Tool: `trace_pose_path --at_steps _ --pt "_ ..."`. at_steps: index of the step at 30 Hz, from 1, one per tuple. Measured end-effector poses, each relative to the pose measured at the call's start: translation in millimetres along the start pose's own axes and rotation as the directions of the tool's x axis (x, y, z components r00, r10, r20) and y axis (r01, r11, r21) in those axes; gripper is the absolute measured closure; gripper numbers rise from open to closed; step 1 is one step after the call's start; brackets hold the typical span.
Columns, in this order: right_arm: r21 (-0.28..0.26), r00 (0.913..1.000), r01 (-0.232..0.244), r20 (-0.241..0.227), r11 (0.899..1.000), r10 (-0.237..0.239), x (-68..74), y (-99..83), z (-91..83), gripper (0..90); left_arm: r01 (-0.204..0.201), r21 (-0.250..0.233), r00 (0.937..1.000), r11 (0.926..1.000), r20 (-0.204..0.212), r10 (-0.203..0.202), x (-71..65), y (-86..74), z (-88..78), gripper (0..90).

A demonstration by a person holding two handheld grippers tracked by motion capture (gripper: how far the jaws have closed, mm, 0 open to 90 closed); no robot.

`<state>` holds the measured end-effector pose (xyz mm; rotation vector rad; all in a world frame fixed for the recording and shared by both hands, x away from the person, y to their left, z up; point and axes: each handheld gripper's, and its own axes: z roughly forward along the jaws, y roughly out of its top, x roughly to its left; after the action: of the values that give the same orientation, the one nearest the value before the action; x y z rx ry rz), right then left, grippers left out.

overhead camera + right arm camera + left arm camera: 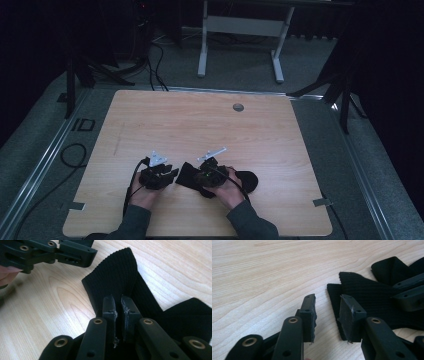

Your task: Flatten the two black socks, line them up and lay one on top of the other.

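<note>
While right hand-held gripper (118,315) sits pressed together on black sock (117,282), left hand-held gripper (327,315) hovers spread, w/ both low over wood counter (200,120).

**Three cams, one table: how they're set up**

The high view sits above the person's edge of the wooden table (210,125), looking forward and down, far enough back to take in the floor beyond. The left gripper view rides low, skimming the tabletop, really close up. The right gripper view looks down steeper, equally close. Both gripper views share the black ribbed sock (372,295) (117,277), small in the high view (192,176).
</note>
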<state>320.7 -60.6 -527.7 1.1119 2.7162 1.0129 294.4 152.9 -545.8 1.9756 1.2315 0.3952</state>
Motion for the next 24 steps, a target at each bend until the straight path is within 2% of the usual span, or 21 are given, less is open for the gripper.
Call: trace_pose_path --at_steps 5,13,17,20,22,24 --pt "0.020 0.9998 -0.019 -0.003 1.000 0.019 -2.6 -1.0 6.1 82.7 -0.024 0.004 0.9996 0.9997 0.014 0.024 -5.8 0.1 0.5 72.8" --pt "0.048 0.9998 -0.018 0.002 0.999 0.018 -4.5 -2.7 12.9 82.4 -0.078 0.010 0.9964 0.9969 0.033 0.078 -19.4 0.6 4.4 80.4" --pt "0.048 0.9999 -0.016 0.000 0.999 0.016 -4.8 -3.3 14.3 82.3 -0.089 0.015 0.9958 0.9959 0.025 0.088 -20.7 0.3 7.9 81.2" --pt "0.046 0.9998 -0.017 -0.002 0.999 0.017 -5.0 -3.8 14.5 82.1 -0.121 0.045 0.9927 0.9916 0.005 0.121 -23.7 -1.0 13.6 81.3" --pt "0.045 0.9998 -0.017 -0.003 0.999 0.017 -5.1 -3.9 14.6 81.9 -0.129 0.054 0.9917 0.9902 -0.002 0.129 -24.9 -1.3 14.8 80.7" --pt "0.048 0.9997 -0.016 -0.020 0.999 0.017 -5.4 -4.0 12.9 75.8 -0.146 0.059 0.9890 0.9875 -0.015 0.147 -27.6 -1.6 16.0 80.5"
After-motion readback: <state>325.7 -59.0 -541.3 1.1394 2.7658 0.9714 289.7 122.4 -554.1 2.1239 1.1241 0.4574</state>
